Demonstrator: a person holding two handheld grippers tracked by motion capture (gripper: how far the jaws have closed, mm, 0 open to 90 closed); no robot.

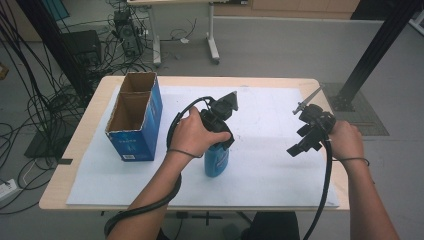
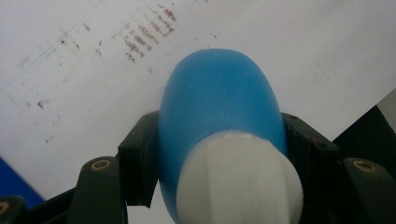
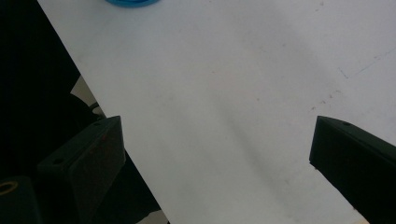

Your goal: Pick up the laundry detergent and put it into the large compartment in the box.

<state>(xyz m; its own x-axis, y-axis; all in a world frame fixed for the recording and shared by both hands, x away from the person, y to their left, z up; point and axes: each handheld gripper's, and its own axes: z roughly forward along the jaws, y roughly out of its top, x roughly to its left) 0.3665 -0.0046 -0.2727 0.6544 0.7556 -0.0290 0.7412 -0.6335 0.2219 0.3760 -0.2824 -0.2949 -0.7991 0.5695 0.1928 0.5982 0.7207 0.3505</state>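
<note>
High view: left gripper [image 1: 218,145] points down, clamping blue bottle [image 1: 216,160]; right gripper [image 1: 300,147] gapes empty.

Item, left gripper view. I see my left gripper [image 2: 219,154] from behind its own two black jaws, which rise from the bottom edge and stand clamped on a blue bottle [image 2: 219,98]. One pad presses the bottle's left flank, the other its right, both in contact. The bottle carries a white cap [image 2: 238,182], ribbed in facets, nearest the camera; its rounded blue body runs away from me. Beneath lies a white sheet [image 2: 317,46], marked with faint brownish smudges [image 2: 144,35] toward the upper left. A small blue corner [image 2: 11,184] shows at the lower left edge. A dark area [image 2: 369,130] sits past the sheet's edge, lower right.
</note>
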